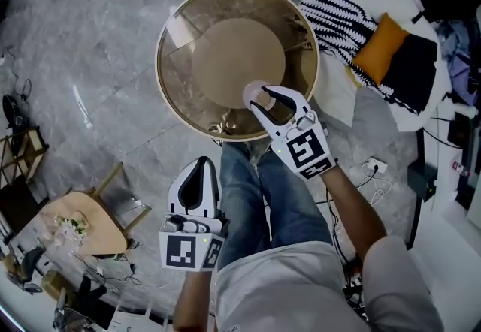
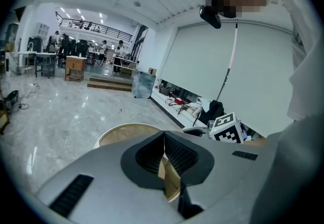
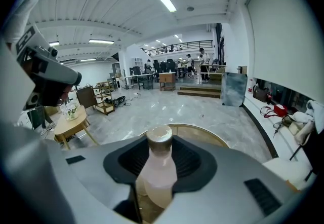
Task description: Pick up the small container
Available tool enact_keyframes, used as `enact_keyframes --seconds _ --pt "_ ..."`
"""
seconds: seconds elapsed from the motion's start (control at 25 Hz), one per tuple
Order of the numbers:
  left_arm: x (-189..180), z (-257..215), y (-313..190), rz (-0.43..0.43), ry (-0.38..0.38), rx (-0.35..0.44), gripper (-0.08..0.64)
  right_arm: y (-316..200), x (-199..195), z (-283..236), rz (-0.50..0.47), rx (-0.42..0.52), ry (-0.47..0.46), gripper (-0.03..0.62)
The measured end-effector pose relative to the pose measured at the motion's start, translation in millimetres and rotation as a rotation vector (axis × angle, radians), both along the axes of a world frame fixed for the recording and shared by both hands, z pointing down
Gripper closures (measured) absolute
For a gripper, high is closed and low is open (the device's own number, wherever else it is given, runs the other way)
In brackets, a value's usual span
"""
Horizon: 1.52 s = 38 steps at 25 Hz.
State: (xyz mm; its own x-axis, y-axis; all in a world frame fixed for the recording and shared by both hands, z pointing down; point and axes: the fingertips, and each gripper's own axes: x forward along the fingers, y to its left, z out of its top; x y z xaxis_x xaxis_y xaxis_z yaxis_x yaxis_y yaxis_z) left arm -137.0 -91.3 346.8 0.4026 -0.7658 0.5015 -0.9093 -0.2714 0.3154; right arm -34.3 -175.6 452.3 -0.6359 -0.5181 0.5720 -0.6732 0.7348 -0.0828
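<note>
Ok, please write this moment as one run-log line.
right gripper: shut on small container | place: above round table | left gripper: shut, empty

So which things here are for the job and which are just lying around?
For the job: small container, pinched in the right tongs; round table below.
Just lying about: left tongs, shut, empty; striped blanket; orange cushion; little flower table.
</note>
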Motion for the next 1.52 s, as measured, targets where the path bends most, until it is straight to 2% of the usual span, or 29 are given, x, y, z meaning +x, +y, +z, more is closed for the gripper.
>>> enact_keyframes --seconds 0.52,1.08,1.52 --pt "13.5 -32.8 2.8 0.011 -0.016 0.031 0.543 18.8 9.3 -46.6 -0.047 0.001 -0.019 0.443" --pt "22.2 -50.3 28.8 0.008 -0.019 0.013 0.543 43.0 17.6 -98.2 -0.088 0.006 -0.033 0.443" --pt "24.1 -79.7 31.8 0.012 -0.011 0.054 0.543 56.7 17.7 -142.0 -0.131 0.021 -0.048 0.443"
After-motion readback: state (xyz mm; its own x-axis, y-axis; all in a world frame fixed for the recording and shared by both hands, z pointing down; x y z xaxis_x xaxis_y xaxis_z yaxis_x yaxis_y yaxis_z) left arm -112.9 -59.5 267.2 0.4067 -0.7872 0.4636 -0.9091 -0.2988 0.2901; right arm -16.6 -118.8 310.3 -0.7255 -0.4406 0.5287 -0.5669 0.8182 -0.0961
